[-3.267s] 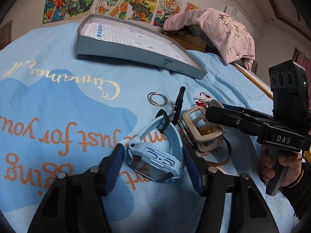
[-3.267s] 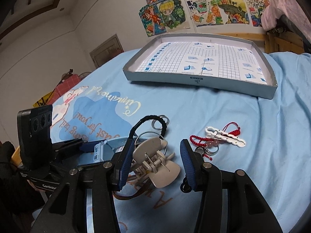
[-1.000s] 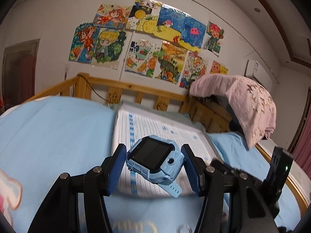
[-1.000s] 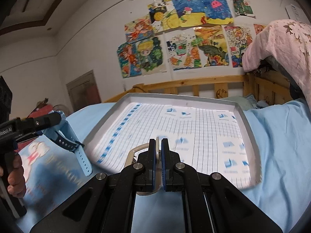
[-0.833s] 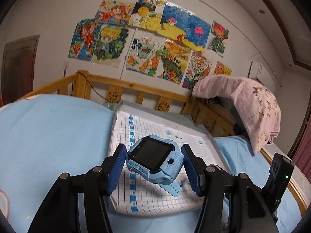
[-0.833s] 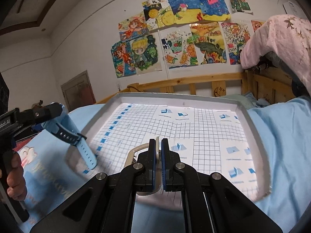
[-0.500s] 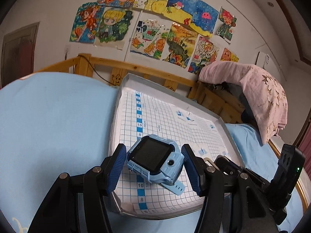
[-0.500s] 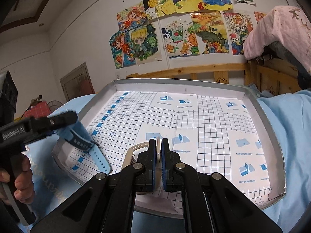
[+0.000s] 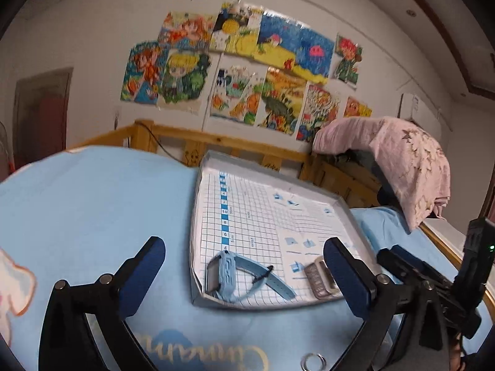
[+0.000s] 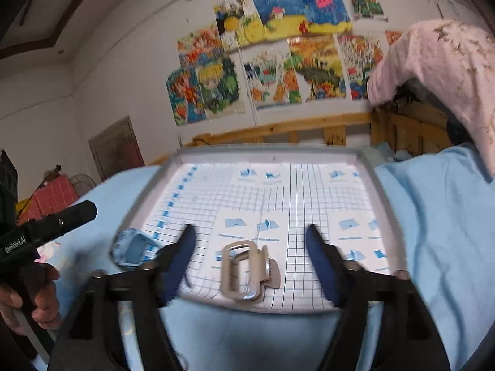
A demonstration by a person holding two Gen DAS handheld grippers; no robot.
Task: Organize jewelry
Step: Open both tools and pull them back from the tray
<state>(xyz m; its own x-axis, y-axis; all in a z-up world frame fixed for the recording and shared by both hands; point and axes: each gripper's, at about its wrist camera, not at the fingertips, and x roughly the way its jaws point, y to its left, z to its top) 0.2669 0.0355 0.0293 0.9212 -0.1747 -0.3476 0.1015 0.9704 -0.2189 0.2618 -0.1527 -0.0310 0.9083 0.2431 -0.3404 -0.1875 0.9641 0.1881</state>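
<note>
**Watch and clip lie in the tray**

Left wrist: the left gripper is opening, nothing between its pads; the blue watch lies in the gridded tray.

Right wrist: the right gripper is opening around the released beige hair clip, resting in the tray.

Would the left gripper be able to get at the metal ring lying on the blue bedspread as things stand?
Probably yes. The left gripper holds nothing, its jaws opening, the blue watch lying in the tray. The metal ring lies bare on the bedspread, nearer than the tray, nothing covering it.
</note>
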